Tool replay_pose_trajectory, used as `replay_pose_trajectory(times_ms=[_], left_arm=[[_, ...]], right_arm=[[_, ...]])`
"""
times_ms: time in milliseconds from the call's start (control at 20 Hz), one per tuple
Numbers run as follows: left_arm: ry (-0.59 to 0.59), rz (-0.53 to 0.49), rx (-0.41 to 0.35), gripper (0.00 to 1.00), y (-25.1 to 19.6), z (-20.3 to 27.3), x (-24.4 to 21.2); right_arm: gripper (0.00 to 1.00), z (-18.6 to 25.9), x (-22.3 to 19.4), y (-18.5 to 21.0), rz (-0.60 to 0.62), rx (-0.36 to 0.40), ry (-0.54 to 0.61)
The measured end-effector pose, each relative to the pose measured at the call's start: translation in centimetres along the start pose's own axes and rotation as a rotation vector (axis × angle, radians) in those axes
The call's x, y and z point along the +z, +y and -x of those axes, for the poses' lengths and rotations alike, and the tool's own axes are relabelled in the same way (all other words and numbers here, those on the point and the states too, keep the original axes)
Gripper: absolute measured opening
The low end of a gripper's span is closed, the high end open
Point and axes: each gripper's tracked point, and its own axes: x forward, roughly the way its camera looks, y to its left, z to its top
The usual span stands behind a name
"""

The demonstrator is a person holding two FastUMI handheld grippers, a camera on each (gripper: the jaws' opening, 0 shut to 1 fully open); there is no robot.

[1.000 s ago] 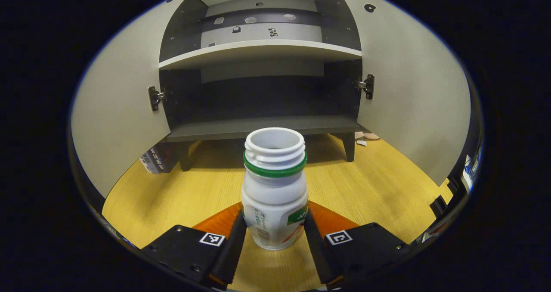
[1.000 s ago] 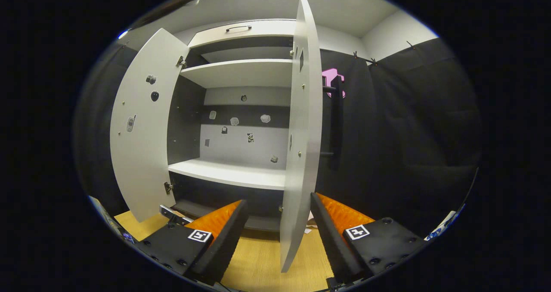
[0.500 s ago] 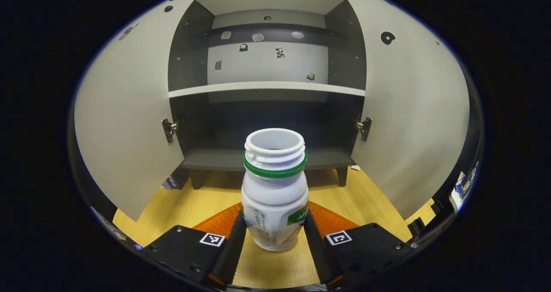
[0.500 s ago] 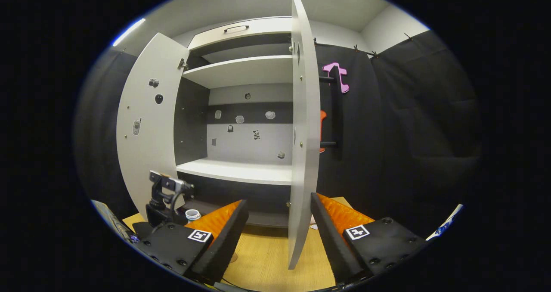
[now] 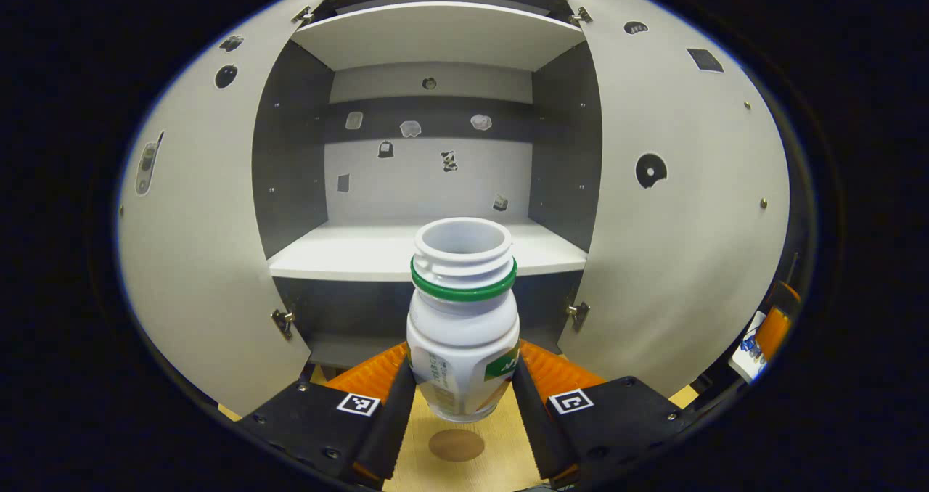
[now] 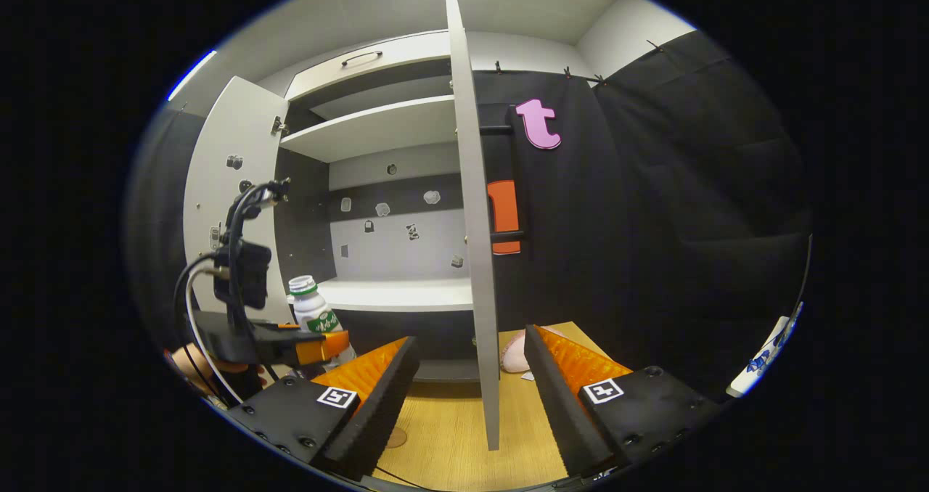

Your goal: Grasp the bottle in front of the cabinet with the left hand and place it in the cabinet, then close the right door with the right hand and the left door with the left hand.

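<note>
Left door (image 5: 196, 260) is standing wide open. Left gripper (image 5: 463, 398) is pinching the bottle (image 5: 463, 332) upright, clear of the wooden floor (image 5: 464, 463), in front of the cabinet (image 5: 428, 249) at about the level of its pale shelf (image 5: 341, 249). Right door (image 5: 682, 209) is hanging open too. Right gripper (image 6: 468, 398) is waiting spread, the right door's edge standing between its fingers, not touching.

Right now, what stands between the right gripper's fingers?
In the right gripper view, the right door's edge stands in the open gap of the right gripper, ahead of the fingers, untouched.
</note>
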Motion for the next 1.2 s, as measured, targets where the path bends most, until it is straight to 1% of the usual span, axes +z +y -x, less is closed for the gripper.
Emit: replay_pose_trajectory(times_ms=[300, 450, 550, 750, 1050, 1200], left_arm=[[-0.104, -0.038, -0.041, 0.70, -1.0, -3.4, 9.1], [-0.122, -0.041, -0.039, 0.71, -1.0, -5.8, 11.6], [-0.121, -0.060, -0.033, 0.70, -0.8, -7.6, 12.6], [-0.094, -0.087, -0.020, 0.70, -0.1, -11.2, 13.2], [-0.031, -0.050, -0.009, 0.70, 1.1, -15.2, 12.0], [-0.004, -0.046, -0.005, 0.71, 1.3, -16.1, 11.3]], right_arm=[[0.97, 1.0, 1.2, -2.7, -0.002, -0.062, -0.024], [0.97, 1.5, 2.0, -4.3, 0.009, -0.097, -0.043], [0.97, 1.9, 2.4, -5.2, 0.012, -0.118, -0.052], [0.97, 2.2, 2.2, -7.2, 0.014, -0.159, -0.050], [0.97, 2.0, 1.8, -8.8, 0.015, -0.201, -0.034], [0.97, 2.1, 1.7, -9.0, 0.016, -0.214, -0.040]])
